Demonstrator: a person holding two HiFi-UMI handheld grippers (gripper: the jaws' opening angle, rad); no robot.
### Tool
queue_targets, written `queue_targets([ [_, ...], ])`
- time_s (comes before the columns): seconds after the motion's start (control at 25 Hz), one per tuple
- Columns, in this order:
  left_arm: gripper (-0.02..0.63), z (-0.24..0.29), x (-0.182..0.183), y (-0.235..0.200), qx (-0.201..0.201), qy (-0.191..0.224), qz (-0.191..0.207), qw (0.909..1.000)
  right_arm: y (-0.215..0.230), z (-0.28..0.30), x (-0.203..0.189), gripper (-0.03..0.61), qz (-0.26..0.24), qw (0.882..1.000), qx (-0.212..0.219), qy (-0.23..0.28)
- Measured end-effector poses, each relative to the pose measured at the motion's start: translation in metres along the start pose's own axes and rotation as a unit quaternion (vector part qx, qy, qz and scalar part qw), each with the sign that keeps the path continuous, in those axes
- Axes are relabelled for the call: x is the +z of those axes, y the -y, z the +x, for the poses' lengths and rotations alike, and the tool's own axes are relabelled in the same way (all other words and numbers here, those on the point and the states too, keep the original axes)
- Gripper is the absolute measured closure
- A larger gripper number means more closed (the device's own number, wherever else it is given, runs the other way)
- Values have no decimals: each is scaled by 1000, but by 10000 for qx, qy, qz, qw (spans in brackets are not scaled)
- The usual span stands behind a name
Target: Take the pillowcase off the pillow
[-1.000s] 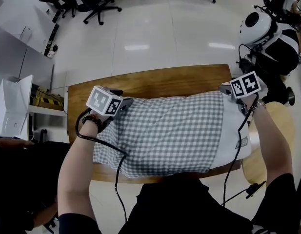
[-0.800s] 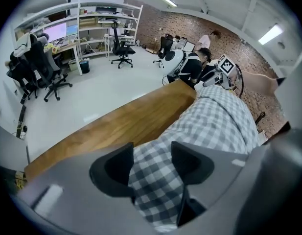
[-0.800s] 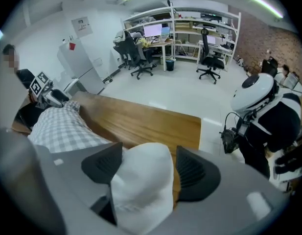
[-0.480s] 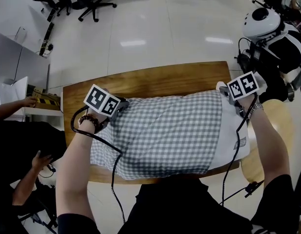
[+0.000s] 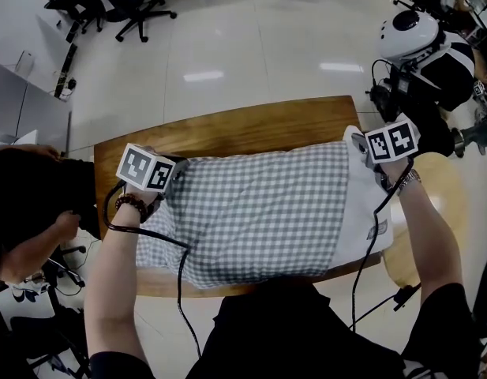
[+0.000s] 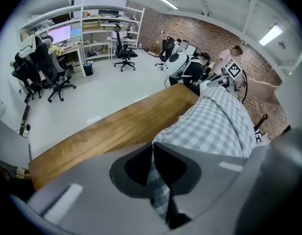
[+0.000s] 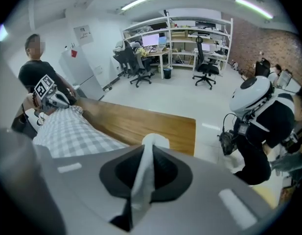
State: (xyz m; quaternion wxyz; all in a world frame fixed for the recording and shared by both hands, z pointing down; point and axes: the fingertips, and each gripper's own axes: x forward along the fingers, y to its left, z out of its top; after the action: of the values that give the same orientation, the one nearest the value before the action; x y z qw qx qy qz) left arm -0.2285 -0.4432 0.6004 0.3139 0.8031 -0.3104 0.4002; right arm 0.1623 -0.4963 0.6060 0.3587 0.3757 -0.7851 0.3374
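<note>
A grey-and-white checked pillowcase (image 5: 259, 212) covers most of a pillow lying across the wooden table (image 5: 251, 125). The pillow's white end (image 5: 368, 212) sticks out at the right. My left gripper (image 5: 178, 170) is at the far left corner, shut on a fold of checked pillowcase (image 6: 214, 126), which runs up between the jaws of the left gripper (image 6: 152, 175). My right gripper (image 5: 361, 144) is at the far right corner. Its jaws are closing and the right gripper (image 7: 143, 175) pinches the white pillow corner (image 7: 153, 142).
A round wooden stool (image 5: 452, 188) stands just right of the table. Beyond it is a white-and-black robot (image 5: 421, 46). A person in black (image 5: 30, 204) is close to the table's left end. Office chairs (image 5: 140, 6) stand on the far floor.
Both grippers stay at the pillow's far corners. The person at the left has come closer to the table's end.
</note>
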Motion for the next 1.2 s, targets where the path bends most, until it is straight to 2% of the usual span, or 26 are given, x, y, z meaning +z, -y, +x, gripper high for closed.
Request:
queue_targets([
  [0.36,600,-42,-19,22,407,391,-106,9983,-13,-55,-16,557,-10,9972,-427,620],
  [0.64,600,-69,-46,52,491,696,-214,9961,-30,-96,-36,557,-31,9931,-604,1001],
  [0.84,606,-83,-67,52,762,855,-273,9930,-29,-114,-51,557,-97,9905,-810,1110],
  [1.0,606,-92,-92,48,769,1034,-349,9911,-37,-127,-68,557,-55,9890,-934,1144],
  [1.2,607,-115,-113,35,978,1138,-369,9880,-44,-137,-76,557,10,9866,-1142,1163],
])
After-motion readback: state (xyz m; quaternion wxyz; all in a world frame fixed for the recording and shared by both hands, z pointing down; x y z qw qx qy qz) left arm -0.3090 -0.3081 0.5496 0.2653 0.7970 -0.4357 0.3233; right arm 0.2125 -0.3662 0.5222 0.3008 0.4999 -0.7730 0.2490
